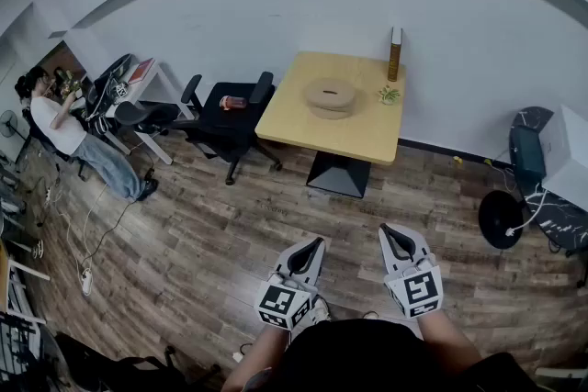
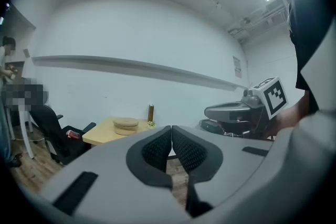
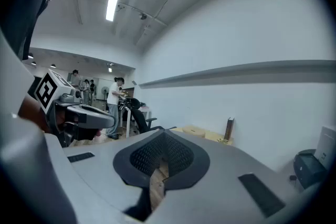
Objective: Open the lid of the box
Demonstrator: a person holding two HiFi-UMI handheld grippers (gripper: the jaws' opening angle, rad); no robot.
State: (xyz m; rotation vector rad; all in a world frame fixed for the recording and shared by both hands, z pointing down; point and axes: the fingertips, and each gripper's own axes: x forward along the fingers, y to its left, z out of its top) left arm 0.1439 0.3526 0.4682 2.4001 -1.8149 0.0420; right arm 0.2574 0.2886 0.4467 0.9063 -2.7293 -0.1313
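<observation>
The round, flat, pale wooden box (image 1: 329, 110) sits in the middle of the square, light wooden table (image 1: 299, 126). It is far across the brown plank floor (image 1: 211, 234) from the person, and nothing is touching it. The left gripper (image 1: 315, 245) and the right gripper (image 1: 395, 234) are held low in front of the person, well away from the table. Both have their jaws pressed together, and there is nothing in either one. What could go wrong? With the jaws closed like this, they cannot take hold of the round wooden lid (image 1: 331, 90), so they must be spread first. The lid is wide and flat, so I think the jaws may slip off its edge. If only one gripper pulls up, the whole box may lift or slide, so the other may need to hold the bottom part down. A small green plant (image 1: 389, 95) and a tall brown upright block (image 1: 395, 55) stand near the box, and a careless swing could knock them over. A black office chair on wheels (image 1: 230, 119) stands beside the table and could get in the way on the walk over. The box is the only container here. Its lid is on, so I cannot see what is inside.
</observation>
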